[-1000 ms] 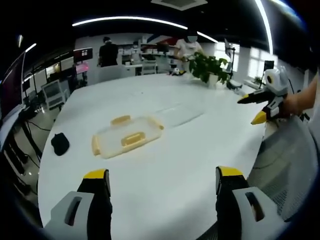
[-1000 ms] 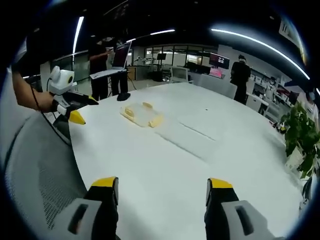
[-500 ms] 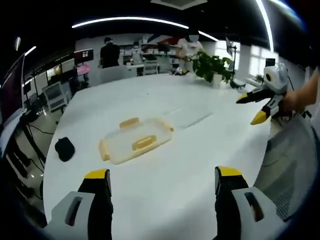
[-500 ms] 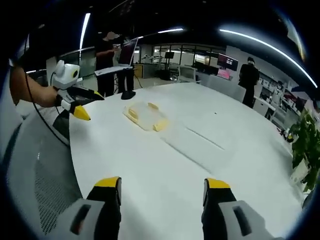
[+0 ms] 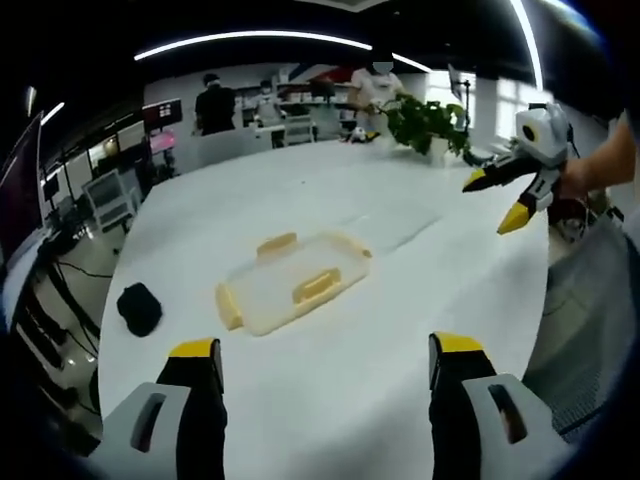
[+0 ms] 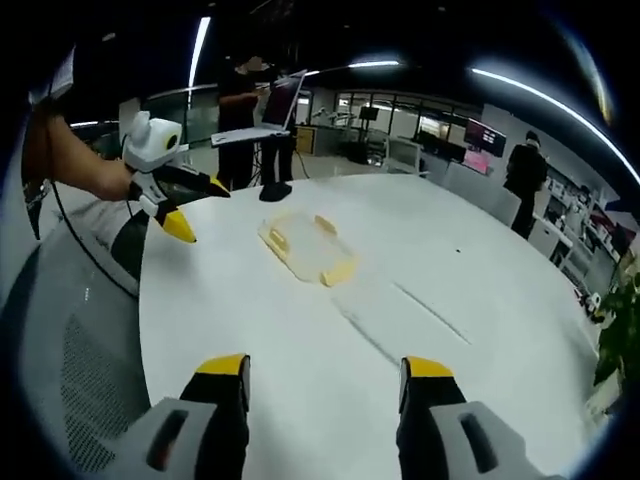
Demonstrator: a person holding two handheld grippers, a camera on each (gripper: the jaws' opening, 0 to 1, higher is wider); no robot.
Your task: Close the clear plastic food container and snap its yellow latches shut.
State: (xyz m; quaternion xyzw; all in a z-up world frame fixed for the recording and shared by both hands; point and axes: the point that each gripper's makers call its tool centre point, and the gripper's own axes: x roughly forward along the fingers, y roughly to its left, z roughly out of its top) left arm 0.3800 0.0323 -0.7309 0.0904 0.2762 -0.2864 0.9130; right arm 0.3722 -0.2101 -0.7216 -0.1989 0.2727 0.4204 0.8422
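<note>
- The left gripper (image 5: pixel 325 365) is held above the near edge of the table, its two yellow-tipped jaws wide apart and gripping nothing; seen in the right gripper view (image 6: pixel 190 205) it sits in a hand at the left, over the table's edge.
- The right gripper (image 6: pixel 325 372) is likewise spread apart and empty, hanging over the white table; in the left gripper view (image 5: pixel 500 197) it comes in from the right, held in a hand, jaws parted.
- The food container (image 5: pixel 290 283) lies flat on the table ahead of the left gripper and well apart from both grippers. It is clear plastic with yellow latches (image 5: pixel 276 244) along its edges; in the right gripper view (image 6: pixel 305 246) it lies just beyond the left gripper's tips.
- I can read no writing or brand on the container or the grippers.
- A small black object (image 5: pixel 139 306) rests on the table near its edge, off to the side of the container.
- The table (image 5: pixel 330 420) is large, white and rounded, with a faint straight seam across it (image 6: pixel 400 320).
- A leafy potted plant (image 5: pixel 425 120) stands at the far side of the table.
- Around it is an open office: long ceiling light strips (image 5: pixel 250 40), desks, screens and chairs, and several people standing in the distance (image 5: pixel 214 103).
</note>
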